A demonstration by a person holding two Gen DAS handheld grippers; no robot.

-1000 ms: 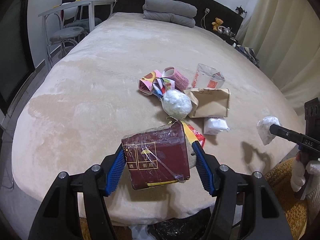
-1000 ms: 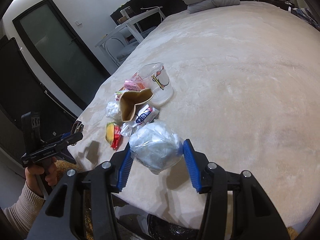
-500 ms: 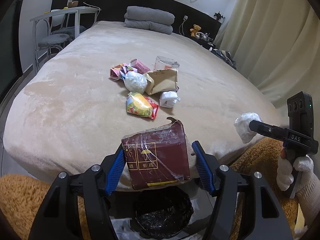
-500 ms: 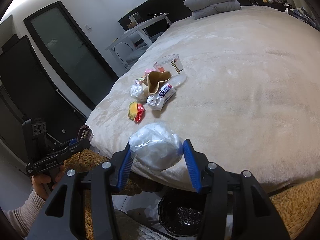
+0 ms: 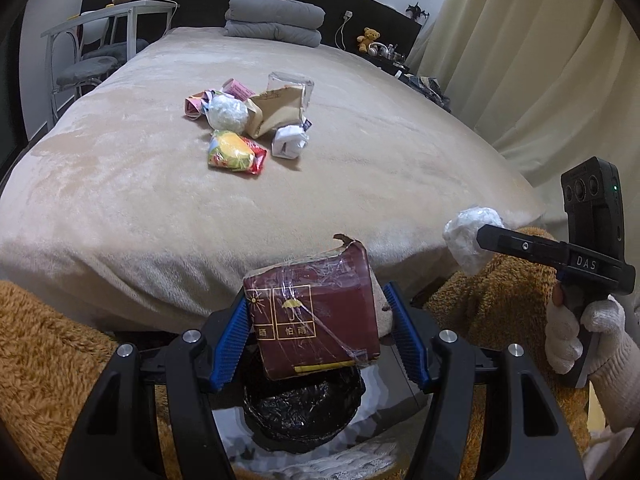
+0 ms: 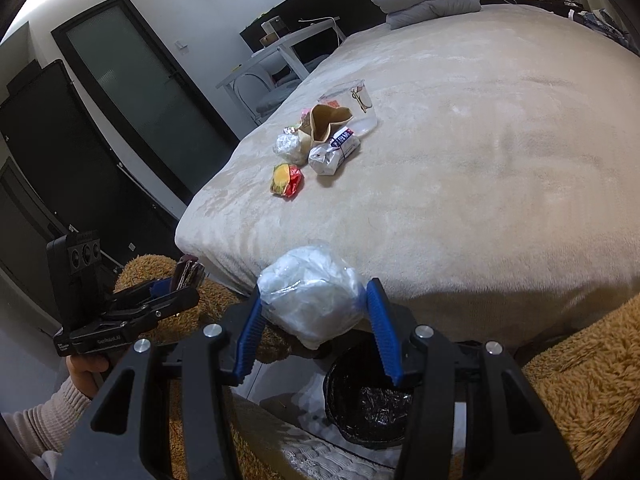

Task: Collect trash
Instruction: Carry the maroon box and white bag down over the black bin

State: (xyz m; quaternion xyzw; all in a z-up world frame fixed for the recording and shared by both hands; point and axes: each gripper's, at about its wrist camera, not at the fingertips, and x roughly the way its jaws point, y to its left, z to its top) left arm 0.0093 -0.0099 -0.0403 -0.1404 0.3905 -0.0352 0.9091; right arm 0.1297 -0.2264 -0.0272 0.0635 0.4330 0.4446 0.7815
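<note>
You have pulled both loads back off the bed over the last second, so the black-lined bin on the floor at its foot now sits right under them, and I judge the drop is the next step. Your left gripper has its jaws clamped on the maroon taped carton directly above the bin, while your right gripper pinches the crumpled clear plastic bag just up and left of the bin's rim. Snack wrappers, a paper bag and a plastic cup remain heaped mid-bed, well away from the bin.
</note>
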